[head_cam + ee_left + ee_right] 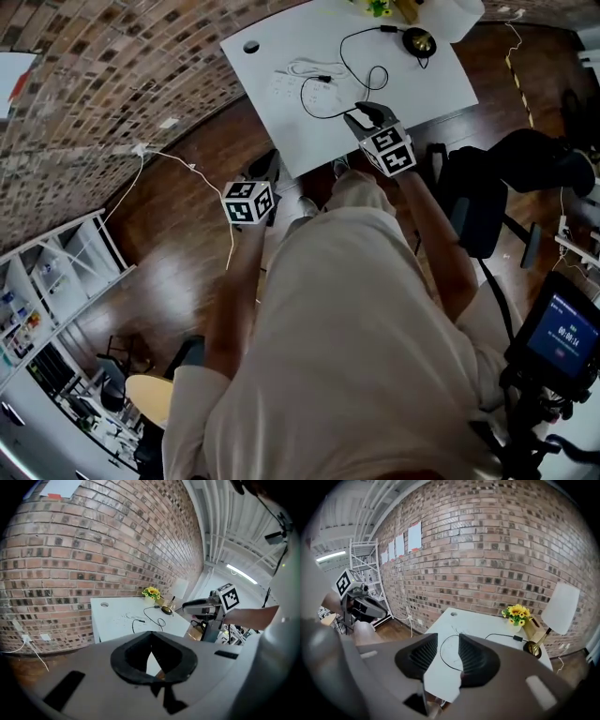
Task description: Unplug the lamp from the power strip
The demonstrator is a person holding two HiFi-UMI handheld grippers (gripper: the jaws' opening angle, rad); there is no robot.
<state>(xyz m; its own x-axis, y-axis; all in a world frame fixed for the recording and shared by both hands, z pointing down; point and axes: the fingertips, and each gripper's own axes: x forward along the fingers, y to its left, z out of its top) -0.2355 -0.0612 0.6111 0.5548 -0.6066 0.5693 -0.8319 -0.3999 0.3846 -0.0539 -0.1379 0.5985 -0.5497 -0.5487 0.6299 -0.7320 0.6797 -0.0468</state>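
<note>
The left tool (152,660) is shut with nothing in it, held off the bench beside its near left corner. The right tool (449,654) stands open and empty over the near edge of the white bench (431,89). The lamp (418,40) sits at the bench's far right. Its black cord (498,634) loops toward the middle, ending beside a white cable (314,66). Yellow flowers (516,612) stand left of the lamp.
</note>
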